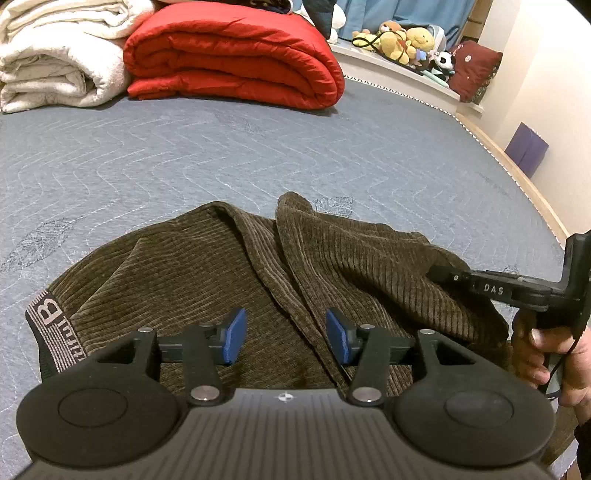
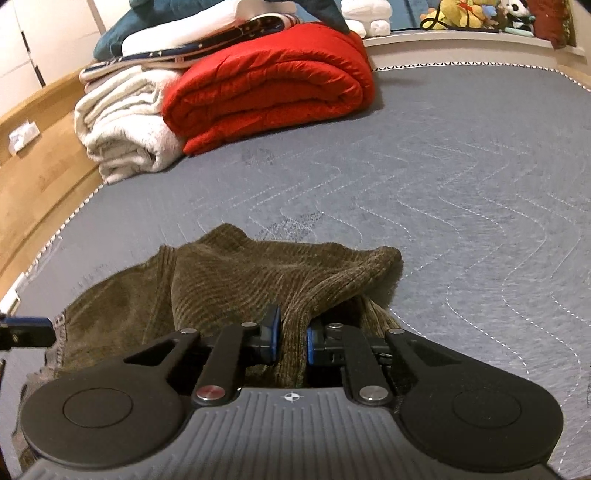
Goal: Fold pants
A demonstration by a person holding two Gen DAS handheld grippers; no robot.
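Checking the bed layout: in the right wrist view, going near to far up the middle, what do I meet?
Right gripper, shut on the pants → bare mattress → red quilt → stacked bedding.

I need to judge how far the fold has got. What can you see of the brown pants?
The brown corduroy pants look soft and thickly ribbed, lying crumpled on the grey quilted mattress. A black waistband with pale lettering shows at one end. The right gripper pinches a raised ridge of cloth; the left gripper hovers above, jaws open.
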